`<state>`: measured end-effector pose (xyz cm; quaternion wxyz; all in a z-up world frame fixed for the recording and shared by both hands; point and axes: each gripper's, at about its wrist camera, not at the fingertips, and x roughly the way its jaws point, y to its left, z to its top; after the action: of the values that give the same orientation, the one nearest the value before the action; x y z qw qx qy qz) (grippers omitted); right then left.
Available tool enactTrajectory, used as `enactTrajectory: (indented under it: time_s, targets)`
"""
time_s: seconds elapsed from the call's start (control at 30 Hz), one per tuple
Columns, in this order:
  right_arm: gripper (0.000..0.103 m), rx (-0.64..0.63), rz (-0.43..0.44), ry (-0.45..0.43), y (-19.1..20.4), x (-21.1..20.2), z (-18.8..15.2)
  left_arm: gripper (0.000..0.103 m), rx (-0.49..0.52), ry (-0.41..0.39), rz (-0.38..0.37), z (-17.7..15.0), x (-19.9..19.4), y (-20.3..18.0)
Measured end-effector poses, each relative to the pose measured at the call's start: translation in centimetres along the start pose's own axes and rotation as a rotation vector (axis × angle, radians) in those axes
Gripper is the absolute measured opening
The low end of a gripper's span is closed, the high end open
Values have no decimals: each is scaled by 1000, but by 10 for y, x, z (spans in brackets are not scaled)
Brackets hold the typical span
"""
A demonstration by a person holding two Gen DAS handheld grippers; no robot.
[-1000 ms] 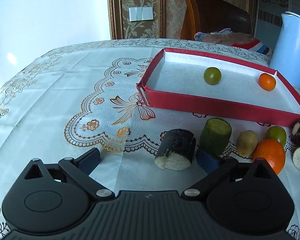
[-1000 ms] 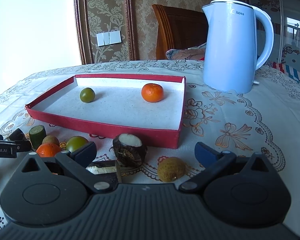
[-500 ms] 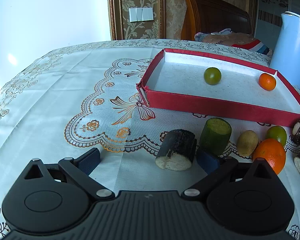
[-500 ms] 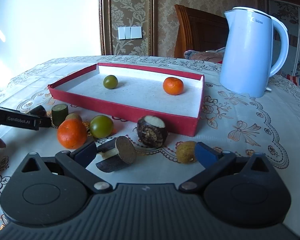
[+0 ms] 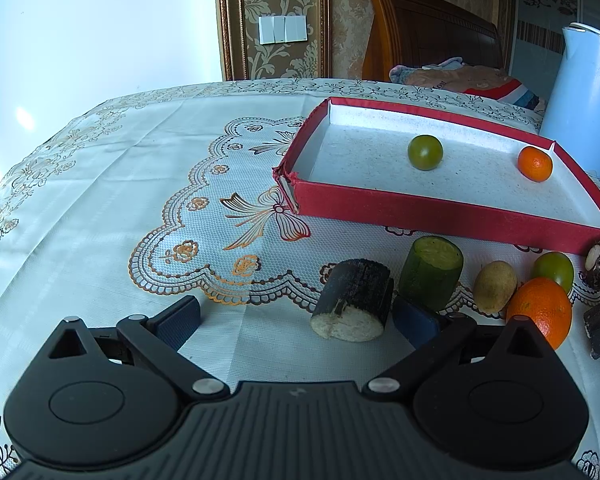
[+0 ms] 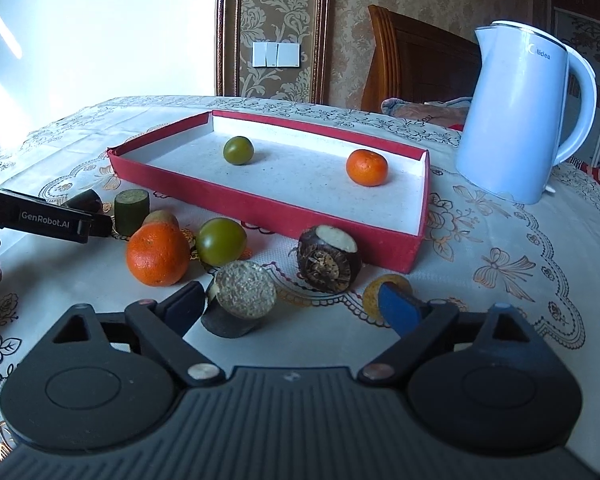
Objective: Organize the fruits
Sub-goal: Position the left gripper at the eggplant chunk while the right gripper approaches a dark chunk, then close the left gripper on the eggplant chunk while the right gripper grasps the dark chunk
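A red tray [image 5: 420, 216] [image 6: 260, 208] holds a green fruit [image 5: 425, 152] [image 6: 238, 150] and a small orange [image 5: 535, 163] [image 6: 367, 167]. In front of it lie a big orange [image 5: 540, 312] [image 6: 158, 254], a green fruit [image 6: 221, 241], a green cut cylinder [image 5: 432, 272] and a brown taro-like root [image 6: 328, 258]. My right gripper [image 6: 291, 307] is closing, pads apart; a dark stalk piece with a speckled cut face [image 6: 240, 304] lies between them near the left pad. My left gripper [image 5: 298, 318] is open, with a dark white-fleshed piece [image 5: 352, 304] by its right finger.
A pale blue kettle [image 6: 520, 112] [image 5: 580, 100] stands right of the tray. A small yellowish fruit [image 6: 370, 294] sits behind my right gripper's right finger, another [image 5: 495, 286] beside the big orange. A finger of the left gripper [image 6: 52, 222] reaches in from the left. Bare tablecloth stretches left.
The right gripper shifted left toward the loose pile and rolled; the speckled stalk piece now lies between its fingers, and its right finger came inward. The left gripper's view is unchanged.
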<state>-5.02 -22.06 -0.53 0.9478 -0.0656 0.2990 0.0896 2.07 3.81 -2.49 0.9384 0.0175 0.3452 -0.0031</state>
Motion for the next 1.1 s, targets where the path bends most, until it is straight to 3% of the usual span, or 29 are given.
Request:
enactTrajectory:
  time_s: [0.8, 1.03, 1.1]
  targets:
    - [91, 1, 1, -7, -1, -1, 0, 103, 2, -2, -1, 0, 0, 0]
    - [90, 9, 56, 12, 2, 1, 0, 103, 1, -3, -4, 1, 1, 0]
    - [86, 14, 61, 27, 3, 4, 2, 103, 2, -4, -4, 1, 1, 0]
